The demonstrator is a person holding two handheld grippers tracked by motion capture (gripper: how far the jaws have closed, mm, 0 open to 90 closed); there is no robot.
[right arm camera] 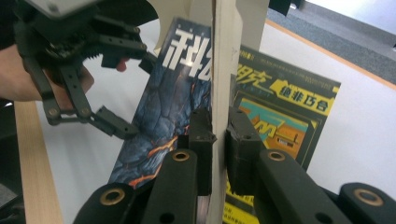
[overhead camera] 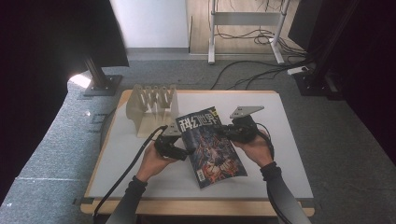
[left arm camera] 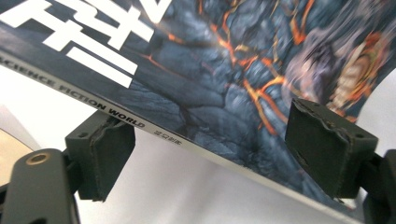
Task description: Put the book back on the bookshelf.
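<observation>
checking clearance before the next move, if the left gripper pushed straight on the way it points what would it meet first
Most likely the magazine: the left gripper has its open jaws on either side of its spine edge, so the cover lies right ahead. Depth is hard to judge.

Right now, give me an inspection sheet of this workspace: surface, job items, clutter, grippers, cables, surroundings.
Surface: white tabletop with wooden edge, bare around the work.
Job's things: glossy science-fiction magazine with lava-cracked cover, held between both hands; pale wooden slotted rack behind it.
Clutter: nothing seen.
Grippers: right gripper clamped on the magazine's edge; left gripper open, jaws straddling the spine without pressing.
Cables: black cable trails off the table's left front.
Surroundings: grey carpet, floor cables, stand legs.
</observation>
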